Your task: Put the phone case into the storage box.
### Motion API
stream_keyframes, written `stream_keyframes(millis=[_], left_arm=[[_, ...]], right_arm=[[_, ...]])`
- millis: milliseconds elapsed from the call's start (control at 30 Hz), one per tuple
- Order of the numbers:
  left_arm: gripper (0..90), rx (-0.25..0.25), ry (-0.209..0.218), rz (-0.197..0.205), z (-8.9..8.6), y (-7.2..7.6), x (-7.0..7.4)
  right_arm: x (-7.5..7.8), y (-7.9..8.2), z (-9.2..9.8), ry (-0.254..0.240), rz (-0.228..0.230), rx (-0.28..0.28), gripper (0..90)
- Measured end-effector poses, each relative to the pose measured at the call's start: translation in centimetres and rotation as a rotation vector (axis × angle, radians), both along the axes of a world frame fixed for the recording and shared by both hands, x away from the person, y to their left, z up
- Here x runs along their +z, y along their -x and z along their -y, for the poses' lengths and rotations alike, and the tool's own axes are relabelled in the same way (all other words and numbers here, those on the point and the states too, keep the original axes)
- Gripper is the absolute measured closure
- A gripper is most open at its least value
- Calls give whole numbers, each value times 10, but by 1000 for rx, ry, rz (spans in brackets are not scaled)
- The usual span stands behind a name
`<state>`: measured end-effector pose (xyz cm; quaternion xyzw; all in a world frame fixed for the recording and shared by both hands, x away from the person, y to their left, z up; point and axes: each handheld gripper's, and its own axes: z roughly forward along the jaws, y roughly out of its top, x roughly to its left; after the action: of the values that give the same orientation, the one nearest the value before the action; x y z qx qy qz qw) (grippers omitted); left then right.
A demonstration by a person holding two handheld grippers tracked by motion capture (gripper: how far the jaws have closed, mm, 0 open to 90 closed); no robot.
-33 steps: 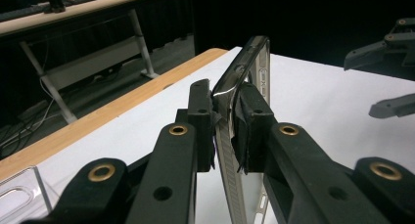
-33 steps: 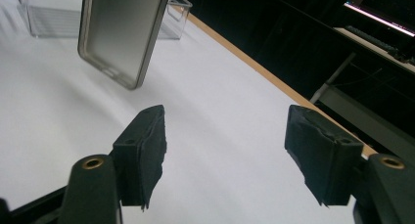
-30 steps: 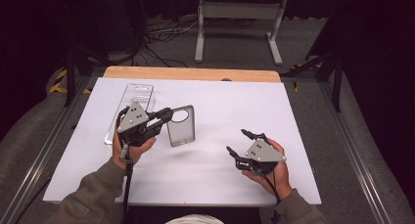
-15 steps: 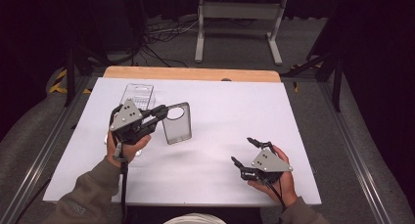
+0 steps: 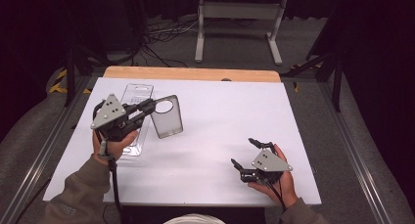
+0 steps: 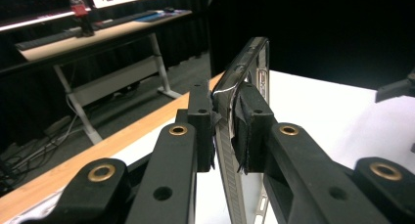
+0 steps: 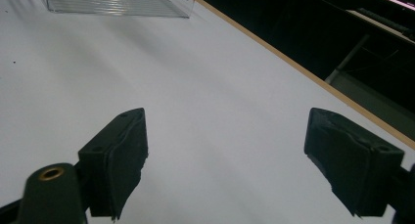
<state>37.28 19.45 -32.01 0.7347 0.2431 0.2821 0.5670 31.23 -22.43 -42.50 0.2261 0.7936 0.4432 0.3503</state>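
Clear grey-tinted phone case with round camera cutout [image 5: 166, 117] already out of clear plastic blister package [image 5: 135, 117], lifted above white table [image 5: 220, 131], tilted, just right of package. Left gripper [image 5: 147, 108] clenched on case's edge, pads [image 6: 247, 131] pressing both faces. Right gripper [image 5: 243, 153] released, jaws just been opening, nothing between them, low over table's near right part. Left to do, probably: setting case down or passing it across.
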Motion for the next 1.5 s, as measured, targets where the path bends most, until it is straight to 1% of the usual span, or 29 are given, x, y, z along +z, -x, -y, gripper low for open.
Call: stream_keyframes(millis=[100,133,233,267,367,533,667,1000,1067,1133,1267,1300,1500], left_arm=[[792,12,10,5,-9,-1,3],[792,16,5,6,-12,-1,4],[793,25,8,12,-19,-2,6],[793,28,14,17,-21,-3,6],[793,38,9,18,-26,-3,8],[792,57,9,25,-31,-3,9],[793,60,15,25,-34,-4,9],[793,74,13,32,-41,-4,11],[793,82,23,33,-43,-4,11],[793,81,20,30,-44,-4,12],[793,87,21,43,-47,-4,13],[793,86,15,42,-48,-4,13],[793,95,14,51,-53,-3,16]], right_arm=[[0,0,0,-1,6,3,173],[0,0,0,5,10,5,174],[0,0,-1,9,16,1,174],[0,0,-1,9,16,-5,174],[-1,-2,-1,10,11,-11,173],[-2,-1,-2,18,11,-12,173],[-1,-2,-1,14,11,-17,174],[0,-2,-1,14,9,-15,174],[0,-2,-1,15,10,-15,174],[0,-2,-1,14,11,-13,174],[-1,-2,-1,19,9,-11,174],[-1,-2,-2,20,9,-10,174],[-1,-2,-2,24,7,-7,174]])
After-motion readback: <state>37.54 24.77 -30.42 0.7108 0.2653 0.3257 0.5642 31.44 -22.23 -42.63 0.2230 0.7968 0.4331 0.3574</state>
